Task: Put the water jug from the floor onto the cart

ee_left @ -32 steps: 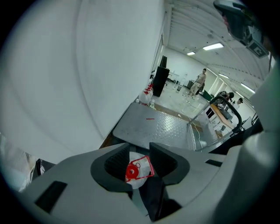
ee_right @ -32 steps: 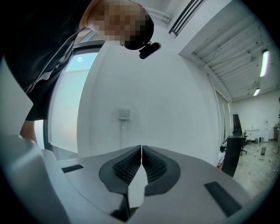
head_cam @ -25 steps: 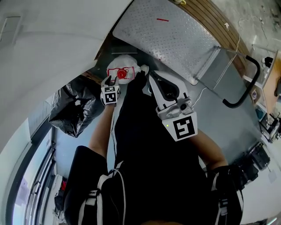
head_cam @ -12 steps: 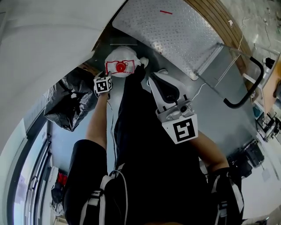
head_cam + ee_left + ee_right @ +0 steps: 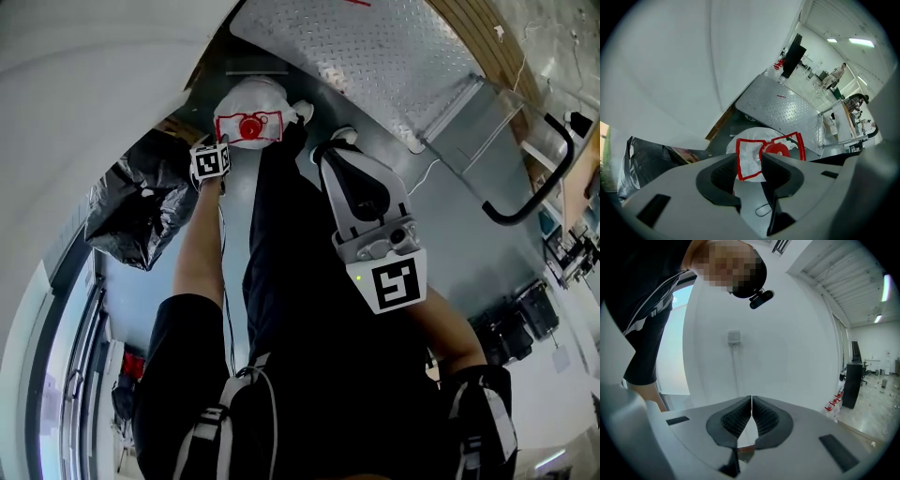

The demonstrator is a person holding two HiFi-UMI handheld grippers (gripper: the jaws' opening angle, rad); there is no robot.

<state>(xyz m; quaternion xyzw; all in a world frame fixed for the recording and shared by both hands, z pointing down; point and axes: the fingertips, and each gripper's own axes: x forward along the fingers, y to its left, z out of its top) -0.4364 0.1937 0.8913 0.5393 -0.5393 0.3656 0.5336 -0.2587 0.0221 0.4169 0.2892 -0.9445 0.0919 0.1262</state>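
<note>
The water jug (image 5: 248, 108) stands on the grey floor beside the cart, white with a red cap (image 5: 778, 150) and a red handle frame (image 5: 746, 162). In the left gripper view the jug (image 5: 759, 140) shows just past the jaws. My left gripper (image 5: 223, 148) points steeply down at the jug's top. Its jaws stand open, and the left loop of the red handle shows in the gap of the left gripper (image 5: 749, 165); the pads do not press it. My right gripper (image 5: 336, 142) hangs beside the jug. The right gripper (image 5: 751, 414) is shut on nothing and faces a white wall.
The cart's diamond-plate deck (image 5: 375, 52) lies just beyond the jug, its black push handle (image 5: 548, 173) at the right. A black rubbish bag (image 5: 141, 206) sits left of the jug against the white wall. The person's black-clad legs fill the middle of the head view.
The left gripper has sunk toward the jug's top and its jaws have come over the red handle. The right gripper has dropped a little and stays shut.
</note>
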